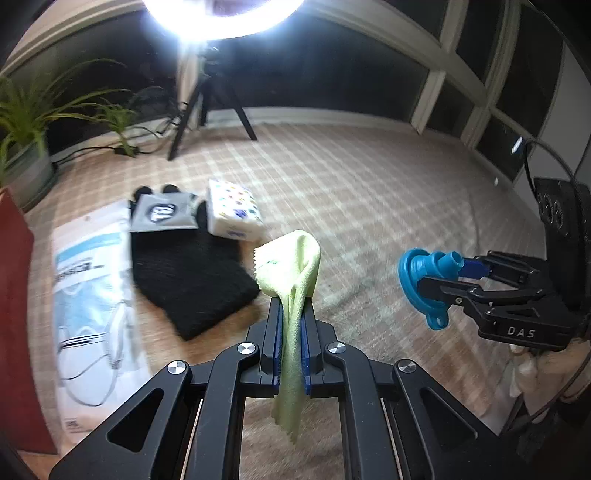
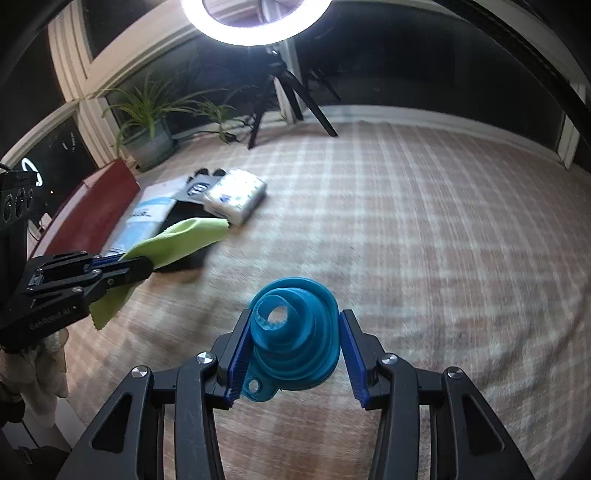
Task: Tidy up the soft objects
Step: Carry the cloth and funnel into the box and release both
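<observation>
One green cloth [image 1: 295,266], one blue funnel [image 2: 295,332], perhaps one black glove [image 1: 192,280].

Both wrist cameras look down, sharing the rug [image 1: 369,192].

Blurred pouch [image 1: 92,295] print unreadable; red board [image 1: 14,314] cut off

A ring light [image 2: 256,22] is glaring at the top of the frame, standing on a black tripod [image 2: 291,99] at the far edge of a checked carpet [image 2: 424,229]. A potted plant [image 2: 147,129] is sitting in the upper left by the dark windows [image 1: 491,44], its leaves spreading. A dark red panel [image 2: 92,210] is lying along the left edge.
</observation>
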Tool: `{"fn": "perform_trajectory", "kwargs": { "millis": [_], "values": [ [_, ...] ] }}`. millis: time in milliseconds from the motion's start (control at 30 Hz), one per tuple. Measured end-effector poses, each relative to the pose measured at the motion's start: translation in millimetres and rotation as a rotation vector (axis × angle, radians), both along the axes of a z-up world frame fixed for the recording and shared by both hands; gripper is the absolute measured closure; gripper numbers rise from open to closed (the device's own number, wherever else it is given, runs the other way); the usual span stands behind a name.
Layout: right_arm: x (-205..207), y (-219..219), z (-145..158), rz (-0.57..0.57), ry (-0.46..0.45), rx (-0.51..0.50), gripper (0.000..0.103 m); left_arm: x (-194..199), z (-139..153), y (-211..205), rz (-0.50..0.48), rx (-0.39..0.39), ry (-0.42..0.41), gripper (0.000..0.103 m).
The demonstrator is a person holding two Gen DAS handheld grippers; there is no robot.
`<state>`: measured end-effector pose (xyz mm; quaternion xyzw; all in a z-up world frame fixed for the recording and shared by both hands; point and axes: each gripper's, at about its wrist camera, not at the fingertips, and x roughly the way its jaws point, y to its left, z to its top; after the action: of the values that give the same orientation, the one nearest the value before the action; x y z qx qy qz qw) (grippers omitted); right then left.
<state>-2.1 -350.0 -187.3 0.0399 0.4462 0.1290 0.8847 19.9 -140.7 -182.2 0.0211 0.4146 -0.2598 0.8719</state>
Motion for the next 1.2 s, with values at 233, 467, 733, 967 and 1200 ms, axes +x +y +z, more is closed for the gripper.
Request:
{"fn": "perform_trajectory", "kwargs": {
  "millis": [233, 467, 733, 967, 1200],
  "values": [
    [8, 37, 35, 0.088, -0.058, 0.014, 0.061, -10, 37, 52, 0.095, -0.054, -0.058, 0.096],
    [26, 96, 66, 0.211, -0.112, 0.039, 0.061, -20, 65, 128, 0.254, -0.076, -0.111, 0.096],
    [49, 182, 93, 0.370, -0.151, 0.069, 0.061, -36, 76, 216, 0.458, -0.047, -0.150, 0.096],
    [69, 256, 111, 0.496, -0.167, 0.077, 0.061, -40, 66, 268, 0.602, -0.014, -0.120, 0.096],
    [101, 338, 114, 0.600, -0.123, 0.085, 0.061, -30, 47, 298, 0.689, 0.032, -0.049, 0.096]
  ]
}}
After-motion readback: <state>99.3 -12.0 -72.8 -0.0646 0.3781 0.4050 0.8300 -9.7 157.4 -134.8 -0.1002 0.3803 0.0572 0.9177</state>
